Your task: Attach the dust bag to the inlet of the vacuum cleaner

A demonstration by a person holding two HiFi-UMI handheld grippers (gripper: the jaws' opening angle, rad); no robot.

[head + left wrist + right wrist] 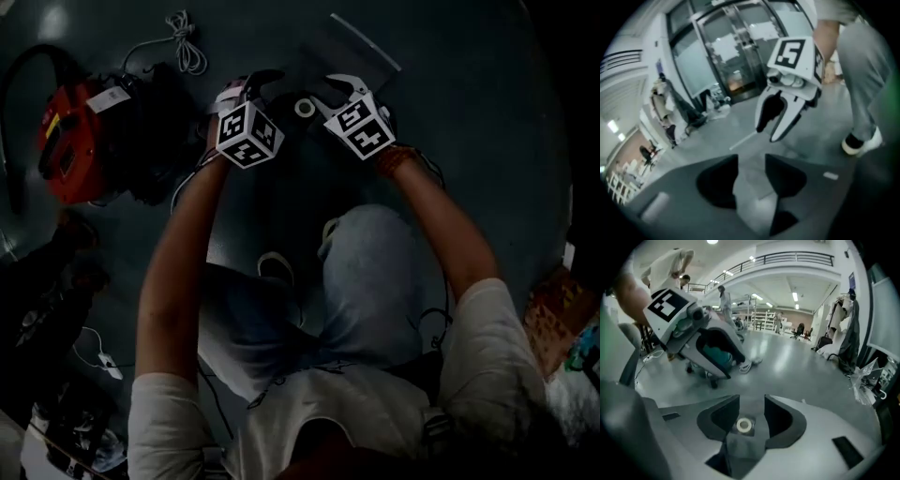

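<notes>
Left gripper (751, 164): fingers apart, clamped on nothing; a pale grey surface shows in the gap.
Right gripper (752, 404): fingers apart; the white ring (744, 425) of the bag (740, 448) lies between them, unpinched.
Bag: dark, on the floor (469, 112), top centre of head view, under both grippers.
Vacuum (67, 141): red, upper left, well apart from bag.
Cable (185, 45): white, coiled, above vacuum.

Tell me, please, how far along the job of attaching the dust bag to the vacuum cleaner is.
Done: nothing yet; the dark grey fabric dust bag lies on the floor, apart from the red vacuum cleaner. In hand: the left gripper and right gripper are both open; the bag's white ring shows between the right one's jaws. Remaining: grip the bag, carry it over, fit the ring onto the vacuum cleaner.
</notes>
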